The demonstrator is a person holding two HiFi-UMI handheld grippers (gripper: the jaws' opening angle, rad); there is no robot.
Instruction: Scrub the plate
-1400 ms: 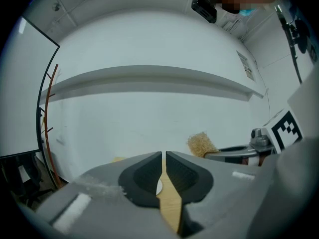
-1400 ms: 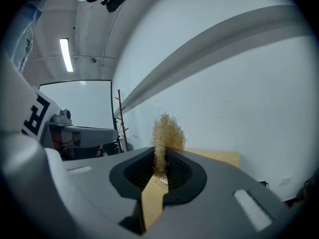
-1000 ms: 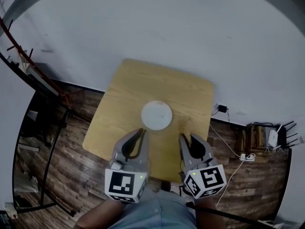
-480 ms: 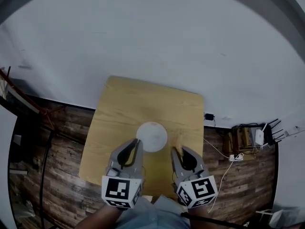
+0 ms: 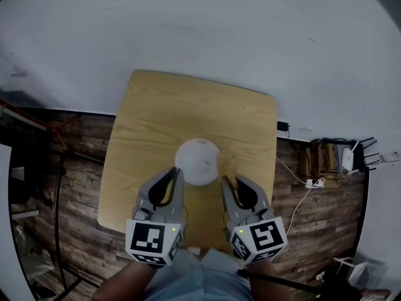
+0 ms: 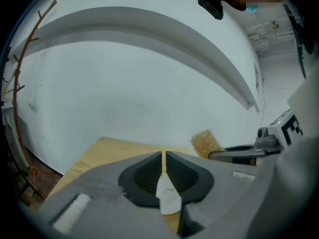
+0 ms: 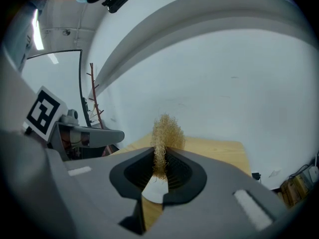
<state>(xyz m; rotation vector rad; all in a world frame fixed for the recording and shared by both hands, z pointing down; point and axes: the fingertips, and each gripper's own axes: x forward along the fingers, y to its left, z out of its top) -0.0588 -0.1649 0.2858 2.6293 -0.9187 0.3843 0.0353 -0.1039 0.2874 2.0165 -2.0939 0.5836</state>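
A white plate [image 5: 197, 158] sits near the middle of the wooden table [image 5: 188, 105]. My left gripper [image 5: 178, 172] hovers at the plate's near left edge, jaws shut with nothing between them. In the left gripper view [image 6: 163, 156] a sliver of the plate [image 6: 168, 200] shows under the jaws. My right gripper [image 5: 224, 182] is at the plate's near right edge, shut on a tan fibrous scrub pad [image 5: 227, 163]. The pad [image 7: 167, 131] sticks up past the right gripper's jaws [image 7: 160, 159], with the plate [image 7: 153, 190] below. From the left gripper view the pad [image 6: 205, 142] is at the right.
The table stands against a white wall on a dark wood floor. A power strip and cables [image 5: 313, 184], a wooden box [image 5: 322, 158] and a white router [image 5: 348, 158] lie on the floor to the right. A bare red branch stand [image 6: 20, 83] is at the left.
Both grippers have moved forward and down toward the plate, so their tips now flank its near edge. Neither grip has changed.
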